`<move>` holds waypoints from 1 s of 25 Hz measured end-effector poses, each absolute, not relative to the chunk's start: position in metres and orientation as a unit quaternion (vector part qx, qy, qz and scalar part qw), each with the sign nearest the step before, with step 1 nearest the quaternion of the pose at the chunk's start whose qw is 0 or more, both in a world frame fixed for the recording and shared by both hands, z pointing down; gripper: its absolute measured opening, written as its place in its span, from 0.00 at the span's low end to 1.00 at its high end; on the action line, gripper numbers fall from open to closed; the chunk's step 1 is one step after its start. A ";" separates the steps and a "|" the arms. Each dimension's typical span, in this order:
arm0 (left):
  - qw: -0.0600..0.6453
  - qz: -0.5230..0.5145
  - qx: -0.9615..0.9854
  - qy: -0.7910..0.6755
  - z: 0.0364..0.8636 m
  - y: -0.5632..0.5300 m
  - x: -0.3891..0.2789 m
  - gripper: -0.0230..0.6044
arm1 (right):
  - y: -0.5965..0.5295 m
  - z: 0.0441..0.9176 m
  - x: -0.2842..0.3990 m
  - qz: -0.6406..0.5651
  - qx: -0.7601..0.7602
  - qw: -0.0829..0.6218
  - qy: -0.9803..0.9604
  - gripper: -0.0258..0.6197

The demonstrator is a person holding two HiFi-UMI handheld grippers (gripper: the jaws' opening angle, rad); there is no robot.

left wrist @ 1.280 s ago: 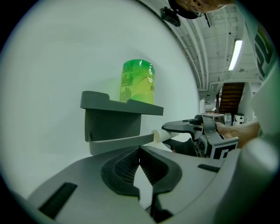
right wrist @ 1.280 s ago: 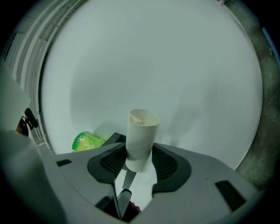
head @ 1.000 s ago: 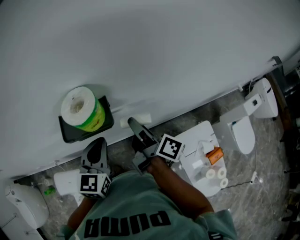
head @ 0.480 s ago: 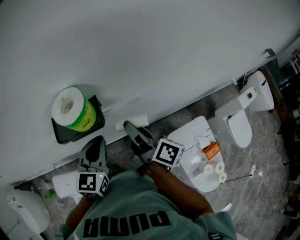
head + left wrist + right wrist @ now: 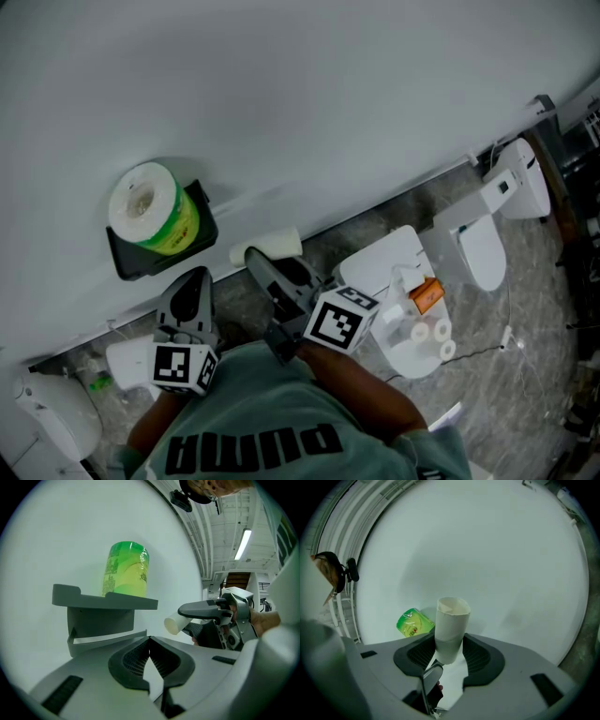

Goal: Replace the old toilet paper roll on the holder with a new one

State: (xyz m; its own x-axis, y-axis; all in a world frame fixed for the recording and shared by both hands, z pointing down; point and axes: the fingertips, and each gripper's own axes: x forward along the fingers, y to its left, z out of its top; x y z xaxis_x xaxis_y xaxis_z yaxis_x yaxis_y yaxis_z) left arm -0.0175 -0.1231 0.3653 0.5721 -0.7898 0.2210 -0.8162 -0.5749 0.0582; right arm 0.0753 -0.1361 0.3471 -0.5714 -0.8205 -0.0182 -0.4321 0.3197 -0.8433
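Left tongs (image 5: 192, 287): pressed together, tip against tip, with nothing between them (image 5: 149, 642). They point at the wall, just under the holder in the head view.
Right tongs (image 5: 279, 270): pinching the empty cardboard tube (image 5: 451, 625) by its lower part. The open end of the tube sticks out past the tips, toward the wall.
Empty cardboard tube, place (image 5: 269, 244): off the holder, to the right of it and apart from it, close to the wall (image 5: 328, 112).
Holder (image 5: 202, 234): dark grey, fixed on the white wall, with a flat shelf on top. In the left gripper view it stands straight ahead of the closed tips (image 5: 101, 616).
New roll in green wrapper (image 5: 155, 211): standing upright on the top shelf of the holder, its hole turned upward.
Between the two tongs: the right tongs and the tube (image 5: 174, 624) show at the right of the left gripper view, beside the holder. The green roll (image 5: 414, 622) shows left of the tube in the right gripper view.
Around: a small white tabletop (image 5: 375, 267) at the right carries three small white rolls (image 5: 431, 337) and an orange object (image 5: 427, 298). A white toilet (image 5: 487, 253) stands further right on the grey stone floor (image 5: 534, 319).
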 end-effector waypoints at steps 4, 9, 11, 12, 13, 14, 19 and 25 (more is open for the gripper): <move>0.082 0.079 0.882 -0.457 0.360 -0.119 -0.025 0.04 | -0.128 0.336 0.065 -0.401 -0.405 0.210 0.795 0.33; 0.086 0.080 0.878 -0.464 0.362 -0.113 -0.040 0.04 | -0.116 0.318 0.044 -0.355 -0.403 0.176 0.825 0.33; 0.090 0.080 0.875 -0.469 0.363 -0.111 -0.045 0.04 | -0.112 0.309 0.036 -0.335 -0.399 0.163 0.838 0.33; 0.092 0.080 0.873 -0.472 0.363 -0.110 -0.048 0.04 | -0.111 0.305 0.033 -0.325 -0.398 0.157 0.844 0.33; 0.094 0.079 0.872 -0.475 0.363 -0.109 -0.052 0.04 | -0.109 0.301 0.029 -0.315 -0.396 0.151 0.849 0.33; 0.096 0.079 0.869 -0.478 0.362 -0.109 -0.056 0.04 | -0.109 0.298 0.024 -0.304 -0.395 0.144 0.855 0.33; 0.094 0.071 0.860 -0.496 0.361 -0.106 -0.076 0.04 | -0.103 0.283 -0.003 -0.243 -0.384 0.102 0.885 0.33; 0.096 0.063 0.847 -0.519 0.360 -0.102 -0.103 0.04 | -0.099 0.265 -0.034 -0.164 -0.377 0.052 0.910 0.33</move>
State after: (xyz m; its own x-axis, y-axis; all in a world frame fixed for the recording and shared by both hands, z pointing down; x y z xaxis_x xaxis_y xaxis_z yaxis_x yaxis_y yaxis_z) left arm -0.1033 -0.1020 0.3595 0.4532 -0.8672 0.2063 -0.8914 -0.4426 0.0978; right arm -0.0341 -0.0988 0.2652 -0.7098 -0.7038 0.0300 -0.6700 0.6613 -0.3375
